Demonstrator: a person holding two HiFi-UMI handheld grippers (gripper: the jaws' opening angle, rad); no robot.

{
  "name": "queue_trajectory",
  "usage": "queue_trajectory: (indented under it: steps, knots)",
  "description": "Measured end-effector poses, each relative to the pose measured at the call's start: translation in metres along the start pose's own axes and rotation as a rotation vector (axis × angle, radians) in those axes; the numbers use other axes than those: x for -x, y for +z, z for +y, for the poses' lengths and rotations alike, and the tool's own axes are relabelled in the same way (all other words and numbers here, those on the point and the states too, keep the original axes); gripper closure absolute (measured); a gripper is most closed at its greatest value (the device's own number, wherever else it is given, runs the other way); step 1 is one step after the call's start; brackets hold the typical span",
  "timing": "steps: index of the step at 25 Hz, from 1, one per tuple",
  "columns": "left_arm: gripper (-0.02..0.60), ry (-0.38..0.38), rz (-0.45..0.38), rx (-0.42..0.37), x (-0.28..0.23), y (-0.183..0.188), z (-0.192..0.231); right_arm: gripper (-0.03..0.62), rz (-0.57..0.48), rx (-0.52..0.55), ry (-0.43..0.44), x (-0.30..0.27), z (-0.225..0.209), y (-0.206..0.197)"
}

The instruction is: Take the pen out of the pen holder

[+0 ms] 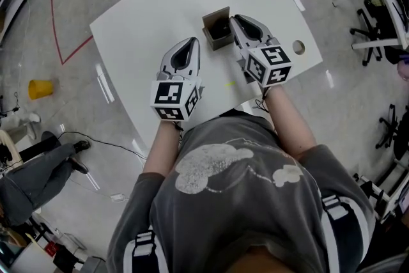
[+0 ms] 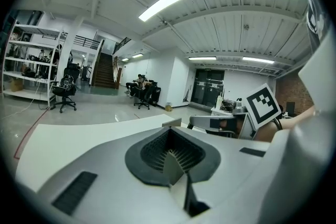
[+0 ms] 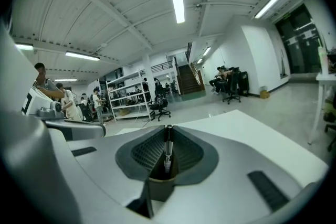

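Nothing legible on my feeds.
I see only black-and-white code squares: on the white cube [image 1: 174, 99] left of the brown square pen holder [image 1: 217, 43] and the twin cube [image 1: 270, 66] right of it.

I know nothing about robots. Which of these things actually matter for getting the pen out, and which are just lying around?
Part of the job:
- pen, gripped in the right gripper
- pen holder
- left gripper, holding nothing

Just lying about:
- yellow cup on the floor
- office chair
- round hole in the table
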State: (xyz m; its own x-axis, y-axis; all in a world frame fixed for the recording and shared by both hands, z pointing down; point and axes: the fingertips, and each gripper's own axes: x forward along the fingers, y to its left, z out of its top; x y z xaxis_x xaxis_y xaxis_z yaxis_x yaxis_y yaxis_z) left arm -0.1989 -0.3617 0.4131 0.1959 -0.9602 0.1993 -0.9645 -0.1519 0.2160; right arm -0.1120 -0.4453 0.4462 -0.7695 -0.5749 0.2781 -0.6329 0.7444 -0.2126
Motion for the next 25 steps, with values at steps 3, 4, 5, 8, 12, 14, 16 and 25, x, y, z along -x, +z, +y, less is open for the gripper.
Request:
queue_trajectory:
  steps: [3, 4, 5, 8, 12, 14, 16, 25]
  knots:
    - [0.574, -0.007, -0.012, -0.006, 0.016, 0.003, -0.003, 0.54, -0.058, 0.007, -0.002, 0.012, 0.013, 0.016]
    - [0.574, -0.011, -0.017, -0.01, 0.022, 0.005, -0.003, 0.54, -0.075, 0.011, -0.004, 0.016, 0.018, 0.021]
    - [0.574, -0.014, -0.022, -0.013, 0.027, 0.006, -0.005, 0.541, -0.091, 0.014, -0.007, 0.021, 0.022, 0.026]
    - [0.574, -0.024, -0.034, -0.023, 0.042, 0.007, -0.01, 0.54, -0.128, 0.032, -0.02, 0.036, 0.035, 0.035]
    - [0.574, -0.043, -0.044, -0.032, 0.066, 0.006, -0.017, 0.542, -0.169, 0.079, -0.038, 0.058, 0.057, 0.04]
    - [0.574, -0.057, -0.048, -0.036, 0.077, 0.006, -0.022, 0.541, -0.18, 0.087, -0.043, 0.069, 0.068, 0.041]
    - [0.574, -0.072, -0.051, -0.042, 0.089, 0.005, -0.029, 0.542, -0.185, 0.089, -0.047, 0.08, 0.079, 0.039]
    - [0.574, -0.128, -0.046, -0.056, 0.142, -0.009, -0.054, 0.542, -0.186, 0.066, -0.096, 0.14, 0.117, 0.01]
